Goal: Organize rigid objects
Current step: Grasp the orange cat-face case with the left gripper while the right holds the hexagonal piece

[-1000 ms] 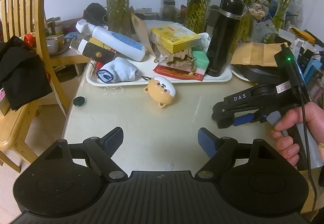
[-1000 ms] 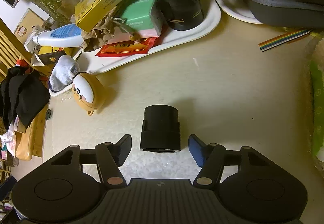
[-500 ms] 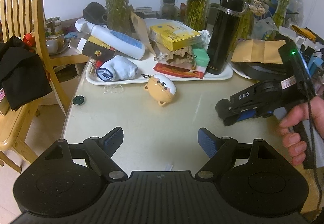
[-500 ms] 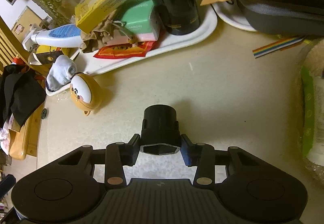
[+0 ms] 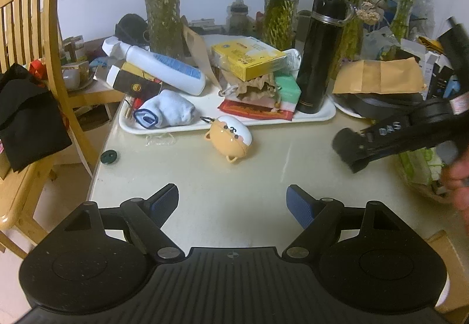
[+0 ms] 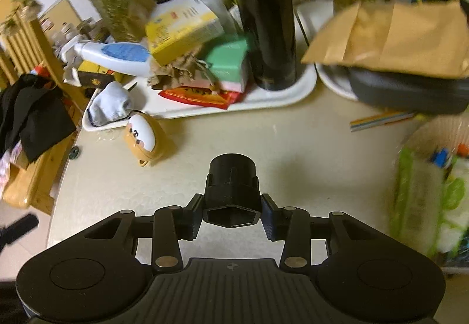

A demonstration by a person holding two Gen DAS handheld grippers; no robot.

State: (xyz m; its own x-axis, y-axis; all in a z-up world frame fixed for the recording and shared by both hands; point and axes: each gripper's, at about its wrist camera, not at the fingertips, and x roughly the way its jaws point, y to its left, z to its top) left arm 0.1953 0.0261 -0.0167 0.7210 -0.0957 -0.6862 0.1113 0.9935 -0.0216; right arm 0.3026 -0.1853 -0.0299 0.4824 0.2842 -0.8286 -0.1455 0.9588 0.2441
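A: Start with the big things. What room is there to move?

B: The cream table (image 5: 234, 183) has a broad bare stretch in the near middle. Its left edge curves away beside a wooden chair (image 5: 35, 39). Along the far side lies the white tray (image 5: 319, 116), crowded, and behind it stand vases of plants (image 5: 161, 10). On the right, a brown envelope (image 6: 390, 37) lies over a dark case (image 6: 410, 89), and a bag of packets (image 6: 428, 192) sits near the right edge.

A: And on the tray?

B: A tall black flask (image 5: 319, 54) stands upright at its right end. Left of it are a green box (image 5: 288, 89), a yellow box (image 5: 249, 60), a white bottle (image 5: 164, 69) lying down and a rolled white sock (image 5: 167, 113). Just in front of the tray's near rim, on the bare table, lies a small dog-faced case (image 5: 231, 139).

A: The grippers?

B: The left gripper (image 5: 233, 204) hangs over the near bare table, jaws wide apart, nothing between them. The right gripper (image 6: 231, 215) has just been closing; its pads press both sides of a black cylindrical part (image 6: 231, 183) with a six-sided hollow at its near end. In the right wrist view a shadow falls on the table beyond the part, which sits near the middle, apart from the tray.

A: Any writing?

B: "DAS" in white on the right gripper's body, in the left wrist view. The labels on the boxes and bottle are too small to read.
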